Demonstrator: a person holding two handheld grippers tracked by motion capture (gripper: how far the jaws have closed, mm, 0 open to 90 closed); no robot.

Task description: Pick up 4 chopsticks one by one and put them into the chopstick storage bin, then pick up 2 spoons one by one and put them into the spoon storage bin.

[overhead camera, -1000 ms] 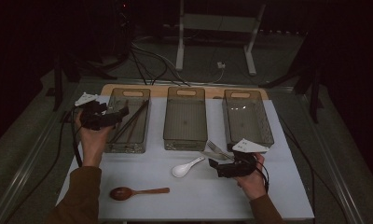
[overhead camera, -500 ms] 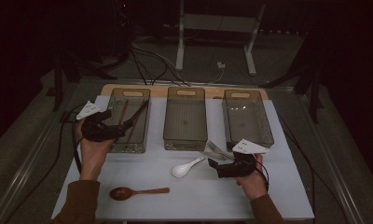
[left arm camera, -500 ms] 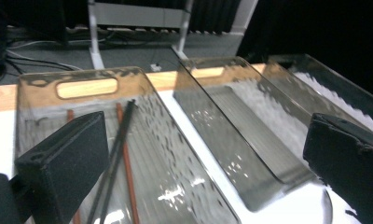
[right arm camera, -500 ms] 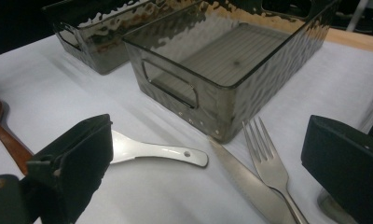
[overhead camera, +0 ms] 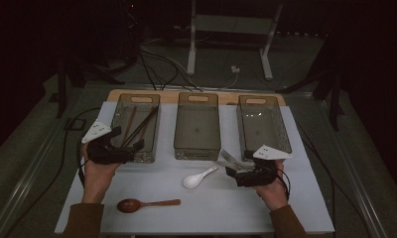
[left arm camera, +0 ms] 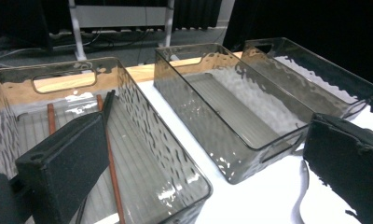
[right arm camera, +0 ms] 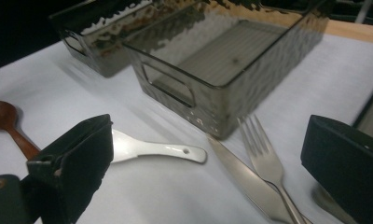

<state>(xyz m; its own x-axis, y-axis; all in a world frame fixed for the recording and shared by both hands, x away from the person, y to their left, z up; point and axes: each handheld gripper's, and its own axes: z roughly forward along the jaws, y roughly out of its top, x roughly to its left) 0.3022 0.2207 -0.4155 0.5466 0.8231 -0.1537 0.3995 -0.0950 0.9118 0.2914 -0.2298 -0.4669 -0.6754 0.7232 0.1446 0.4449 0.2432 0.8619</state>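
— On the white mat, where is the right gripper (overhead camera: pixel 242 173)?
— Low beside the fork (right arm camera: pixel 265 158) and knife (right arm camera: pixel 247 179), jaws spread wide, gripping nothing.
— And the left gripper (overhead camera: pixel 129 148)?
— At the left bin's (overhead camera: pixel 149 157) near end, jaws wide too; chopsticks (overhead camera: pixel 139 126) lie inside.

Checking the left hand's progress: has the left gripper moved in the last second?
Yes. The left gripper has drawn back toward the person, from beside the left bin's middle to its near end.
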